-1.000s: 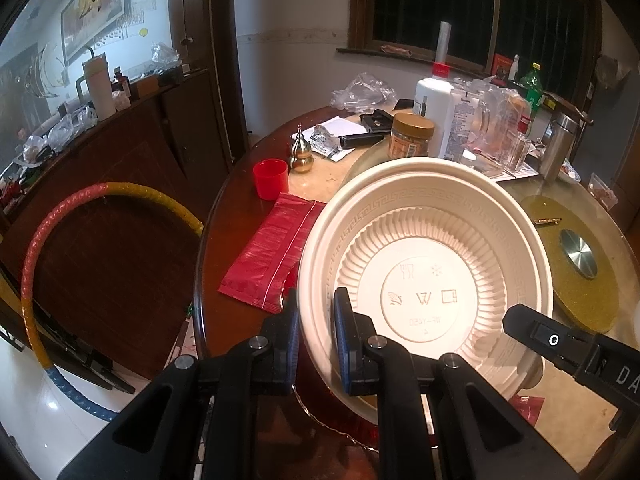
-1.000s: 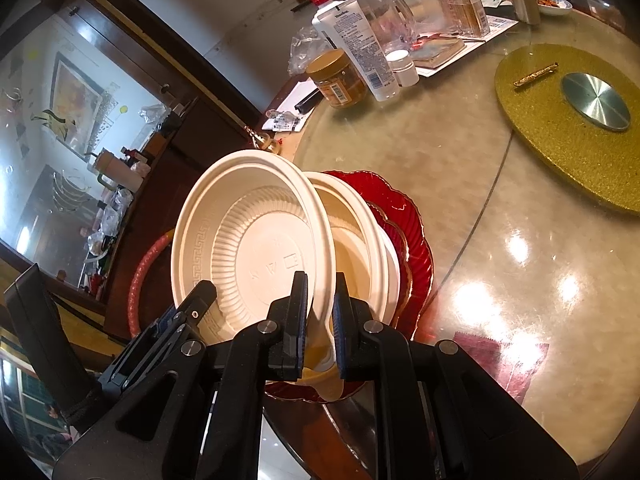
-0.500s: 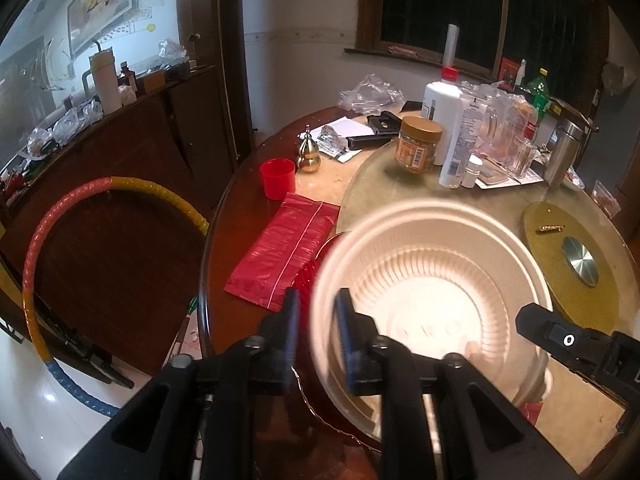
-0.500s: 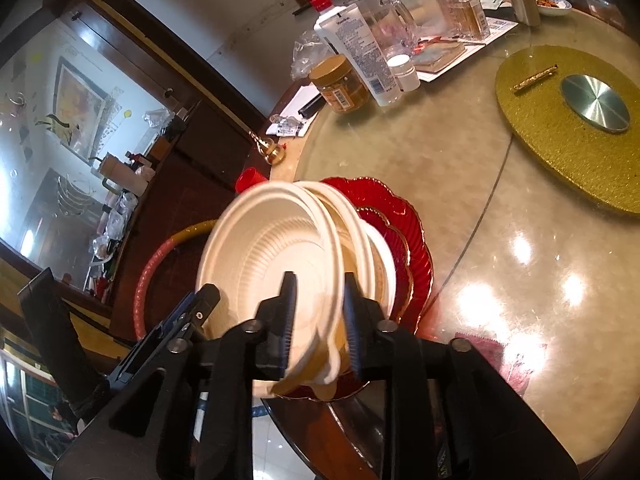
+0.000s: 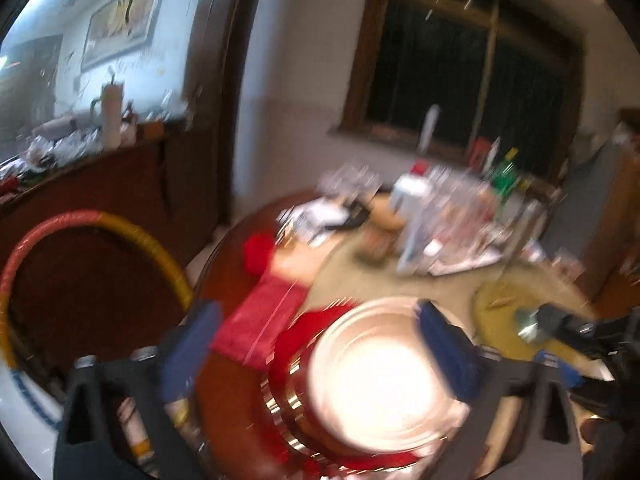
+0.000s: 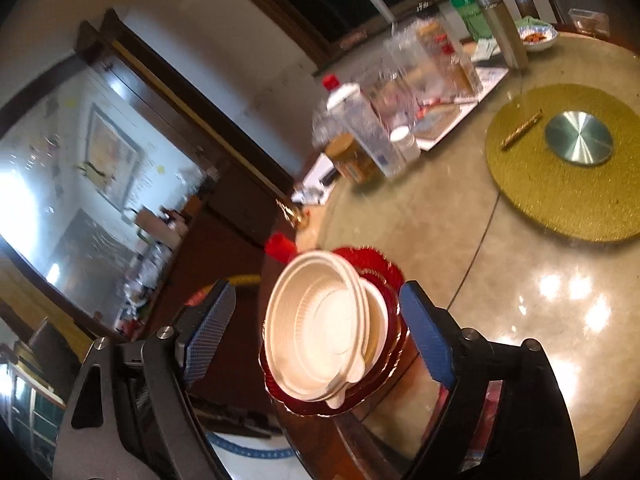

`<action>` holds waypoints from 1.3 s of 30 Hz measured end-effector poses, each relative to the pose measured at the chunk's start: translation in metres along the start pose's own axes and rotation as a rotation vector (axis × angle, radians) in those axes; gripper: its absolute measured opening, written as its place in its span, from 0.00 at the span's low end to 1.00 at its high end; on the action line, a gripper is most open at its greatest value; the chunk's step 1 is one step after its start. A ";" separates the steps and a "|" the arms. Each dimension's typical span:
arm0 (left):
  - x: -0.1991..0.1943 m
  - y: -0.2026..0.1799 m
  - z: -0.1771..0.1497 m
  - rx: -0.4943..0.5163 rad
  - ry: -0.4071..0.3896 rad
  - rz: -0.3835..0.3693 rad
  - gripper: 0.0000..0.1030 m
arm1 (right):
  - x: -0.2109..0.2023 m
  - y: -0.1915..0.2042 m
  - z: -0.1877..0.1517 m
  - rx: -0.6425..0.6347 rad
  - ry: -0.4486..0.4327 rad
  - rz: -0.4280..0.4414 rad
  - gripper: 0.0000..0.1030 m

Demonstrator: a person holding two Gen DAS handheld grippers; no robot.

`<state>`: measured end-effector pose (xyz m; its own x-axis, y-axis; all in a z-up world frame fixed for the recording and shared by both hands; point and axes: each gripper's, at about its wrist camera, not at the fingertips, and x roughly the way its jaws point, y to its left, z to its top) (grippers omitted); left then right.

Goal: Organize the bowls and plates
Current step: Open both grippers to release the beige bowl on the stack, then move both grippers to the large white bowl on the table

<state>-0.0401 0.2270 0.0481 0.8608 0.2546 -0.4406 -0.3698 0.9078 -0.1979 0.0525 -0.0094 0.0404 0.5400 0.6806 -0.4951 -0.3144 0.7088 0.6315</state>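
Observation:
A stack of cream plastic bowls (image 6: 320, 328) rests nested on red scalloped plates (image 6: 384, 272) near the table's left edge. In the blurred left wrist view the top bowl (image 5: 380, 372) lies flat on the red plates (image 5: 296, 344). My left gripper (image 5: 320, 348) hangs above and behind the stack; its jaws are opening wide and its blue pads (image 5: 444, 352) touch nothing. The jaws of my right gripper (image 6: 318, 334) are opening too; the stack shows between them but clear of the pads (image 6: 424, 336). The right gripper's tip (image 5: 580, 332) shows at the right edge.
A red cup (image 5: 260, 252) and a folded red bag (image 5: 264, 316) lie left of the stack. Bottles and jars (image 6: 372, 140) crowd the far side of the table. A gold mat (image 6: 568, 160) with a metal disc lies to the right. A hoop (image 5: 120, 228) leans on the sideboard.
Both grippers let go of the tilted cream bowl's rim and opened wide. The bowl dropped flat onto the stack. Both grippers drew back and upward.

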 end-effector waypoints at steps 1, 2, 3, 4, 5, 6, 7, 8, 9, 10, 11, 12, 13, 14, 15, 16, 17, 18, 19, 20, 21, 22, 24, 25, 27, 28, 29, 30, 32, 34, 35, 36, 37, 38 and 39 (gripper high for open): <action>-0.007 -0.004 0.000 0.006 -0.043 -0.027 1.00 | -0.008 -0.006 -0.002 -0.019 -0.029 0.000 0.97; -0.017 -0.011 0.000 0.025 -0.100 -0.071 1.00 | -0.015 -0.010 -0.004 -0.040 -0.061 -0.003 1.00; -0.022 -0.017 -0.001 0.039 -0.133 -0.103 1.00 | -0.023 -0.015 -0.006 -0.068 -0.102 -0.019 1.00; -0.027 -0.023 -0.003 0.052 -0.162 -0.132 1.00 | -0.033 -0.019 -0.010 -0.105 -0.154 -0.049 1.00; -0.032 -0.031 -0.005 0.066 -0.194 -0.168 1.00 | -0.044 -0.023 -0.015 -0.151 -0.210 -0.087 1.00; -0.036 -0.040 -0.009 0.087 -0.226 -0.217 1.00 | -0.053 -0.026 -0.019 -0.191 -0.255 -0.120 1.00; -0.038 -0.048 -0.013 0.110 -0.247 -0.252 1.00 | -0.063 -0.029 -0.023 -0.236 -0.298 -0.165 1.00; -0.041 -0.061 -0.020 0.149 -0.281 -0.272 1.00 | -0.073 -0.032 -0.028 -0.288 -0.337 -0.218 1.00; -0.042 -0.070 -0.026 0.172 -0.303 -0.275 1.00 | -0.081 -0.034 -0.032 -0.335 -0.363 -0.269 1.00; -0.044 -0.080 -0.032 0.197 -0.314 -0.285 1.00 | -0.090 -0.036 -0.037 -0.385 -0.383 -0.326 1.00; -0.043 -0.091 -0.037 0.227 -0.306 -0.308 1.00 | -0.100 -0.041 -0.043 -0.439 -0.388 -0.398 1.00; -0.042 -0.103 -0.042 0.263 -0.285 -0.339 1.00 | -0.106 -0.047 -0.044 -0.463 -0.372 -0.445 1.00; -0.041 -0.113 -0.045 0.297 -0.264 -0.364 1.00 | -0.111 -0.056 -0.044 -0.470 -0.346 -0.484 1.00; -0.037 -0.128 -0.048 0.344 -0.220 -0.397 1.00 | -0.117 -0.067 -0.044 -0.453 -0.298 -0.537 1.00; -0.033 -0.139 -0.051 0.369 -0.176 -0.414 1.00 | -0.120 -0.082 -0.041 -0.409 -0.230 -0.587 1.00; -0.029 -0.149 -0.053 0.387 -0.126 -0.431 1.00 | -0.123 -0.095 -0.039 -0.358 -0.176 -0.614 1.00; -0.018 -0.164 -0.057 0.407 -0.040 -0.456 1.00 | -0.128 -0.113 -0.036 -0.275 -0.109 -0.637 1.00; -0.010 -0.175 -0.059 0.420 0.019 -0.470 1.00 | -0.133 -0.128 -0.034 -0.210 -0.073 -0.637 1.00; -0.003 -0.184 -0.062 0.430 0.063 -0.478 1.00 | -0.144 -0.147 -0.034 -0.131 -0.053 -0.610 1.00; 0.003 -0.196 -0.068 0.444 0.106 -0.481 1.00 | -0.153 -0.157 -0.036 -0.091 -0.053 -0.591 1.00; 0.007 -0.205 -0.071 0.461 0.130 -0.477 1.00 | -0.163 -0.168 -0.037 -0.056 -0.058 -0.581 1.00; 0.008 -0.213 -0.075 0.479 0.149 -0.473 1.00 | -0.174 -0.176 -0.037 -0.027 -0.064 -0.583 1.00; 0.015 -0.235 -0.083 0.512 0.211 -0.489 1.00 | -0.195 -0.192 -0.037 0.039 -0.059 -0.620 1.00; 0.016 -0.244 -0.087 0.514 0.245 -0.499 1.00 | -0.202 -0.198 -0.038 0.071 -0.056 -0.625 1.00; 0.020 -0.256 -0.095 0.499 0.314 -0.515 1.00 | -0.220 -0.214 -0.038 0.157 -0.055 -0.588 1.00; 0.021 -0.260 -0.098 0.487 0.346 -0.529 1.00 | -0.230 -0.223 -0.037 0.197 -0.067 -0.556 1.00; 0.024 -0.265 -0.100 0.475 0.368 -0.541 1.00 | -0.237 -0.228 -0.038 0.217 -0.077 -0.553 1.00; 0.025 -0.272 -0.103 0.463 0.385 -0.549 1.00 | -0.241 -0.232 -0.037 0.233 -0.090 -0.564 1.00; 0.027 -0.287 -0.106 0.441 0.413 -0.565 1.00 | -0.253 -0.241 -0.033 0.260 -0.117 -0.576 1.00; 0.028 -0.303 -0.109 0.428 0.420 -0.581 1.00 | -0.266 -0.251 -0.030 0.298 -0.143 -0.565 1.00; 0.028 -0.313 -0.110 0.422 0.419 -0.585 1.00 | -0.269 -0.252 -0.029 0.312 -0.153 -0.566 1.00; 0.029 -0.324 -0.112 0.414 0.418 -0.589 1.00 | -0.276 -0.257 -0.027 0.330 -0.167 -0.564 1.00; 0.029 -0.332 -0.113 0.406 0.420 -0.594 1.00 | -0.281 -0.263 -0.024 0.346 -0.174 -0.562 1.00; 0.032 -0.340 -0.114 0.400 0.428 -0.595 1.00 | -0.279 -0.265 -0.020 0.356 -0.178 -0.561 1.00; 0.034 -0.346 -0.115 0.393 0.435 -0.601 1.00 | -0.282 -0.270 -0.016 0.368 -0.184 -0.557 1.00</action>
<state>0.0769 -0.1172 0.0009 0.6312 -0.3880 -0.6716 0.3271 0.9183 -0.2230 -0.0275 -0.3897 0.0004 0.6782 0.1679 -0.7154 0.3160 0.8123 0.4902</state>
